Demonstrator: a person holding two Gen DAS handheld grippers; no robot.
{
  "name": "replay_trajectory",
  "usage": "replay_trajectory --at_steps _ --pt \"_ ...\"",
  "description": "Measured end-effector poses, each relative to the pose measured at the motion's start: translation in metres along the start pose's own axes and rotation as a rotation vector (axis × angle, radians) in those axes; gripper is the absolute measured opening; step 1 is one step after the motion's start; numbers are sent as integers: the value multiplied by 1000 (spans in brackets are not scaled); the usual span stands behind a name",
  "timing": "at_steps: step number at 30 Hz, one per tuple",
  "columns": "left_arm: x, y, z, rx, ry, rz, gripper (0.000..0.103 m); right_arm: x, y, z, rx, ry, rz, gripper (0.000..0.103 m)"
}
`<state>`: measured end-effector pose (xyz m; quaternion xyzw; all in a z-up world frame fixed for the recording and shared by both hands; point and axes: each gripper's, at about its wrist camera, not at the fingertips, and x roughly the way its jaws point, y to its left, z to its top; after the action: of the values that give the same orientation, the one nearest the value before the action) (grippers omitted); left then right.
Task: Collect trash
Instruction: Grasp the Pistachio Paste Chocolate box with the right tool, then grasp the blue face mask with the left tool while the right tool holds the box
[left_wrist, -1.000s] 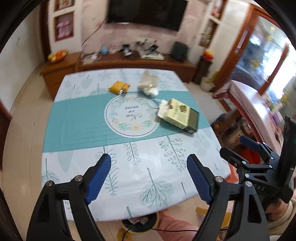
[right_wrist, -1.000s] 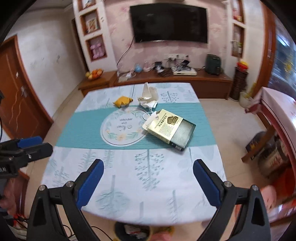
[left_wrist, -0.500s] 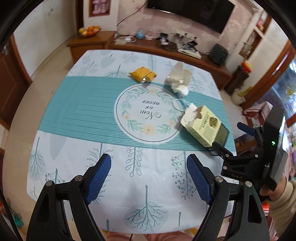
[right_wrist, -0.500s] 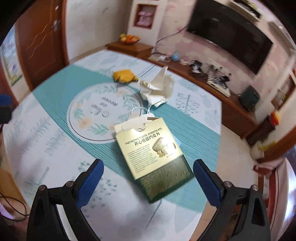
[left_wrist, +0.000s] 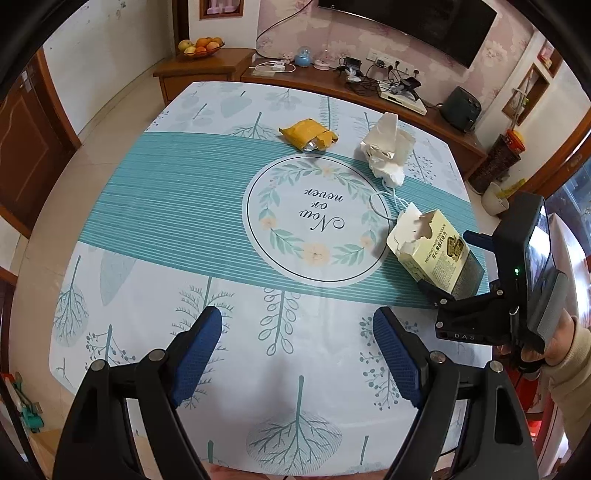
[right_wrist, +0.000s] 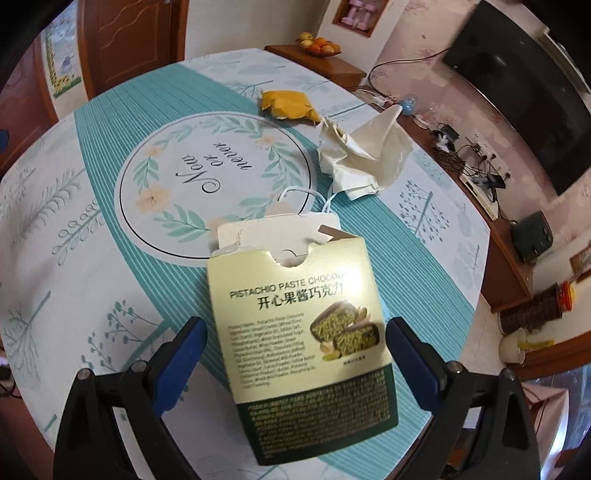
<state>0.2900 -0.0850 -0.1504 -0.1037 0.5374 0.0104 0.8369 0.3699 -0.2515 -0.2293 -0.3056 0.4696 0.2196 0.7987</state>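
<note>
Right gripper angled steeply down, jaws spread astride "PISTACHIO PASTE CHOCOLATE" box; left gripper spread, empty.

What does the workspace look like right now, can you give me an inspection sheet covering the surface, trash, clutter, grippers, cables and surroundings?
Surface: table under a teal and white leaf-print tablecloth.
Job's things: opened cream and green cardboard chocolate box lying flat near the table's edge; crumpled white paper bag with thin string handles; crumpled yellow foil snack wrapper.
Clutter: nothing seen beyond the trash.
Grippers: right gripper open, straddling the box, pads not touching it; left gripper open over bare cloth, empty.
Cables: tangle of black cables on the wooden TV cabinet; none on the table.
Surroundings: wall-mounted black television, fruit bowl, tiled floor.
</note>
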Motion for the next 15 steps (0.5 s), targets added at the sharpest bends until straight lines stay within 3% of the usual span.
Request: replay_trajectory --at_steps 9,15 --pt "10 -4 5 -9 13 4 83 25 -8 5 -17 67 55 98" --pt "15 -18 10 26 13 -5 83 20 -21 -3 91 71 132 95"
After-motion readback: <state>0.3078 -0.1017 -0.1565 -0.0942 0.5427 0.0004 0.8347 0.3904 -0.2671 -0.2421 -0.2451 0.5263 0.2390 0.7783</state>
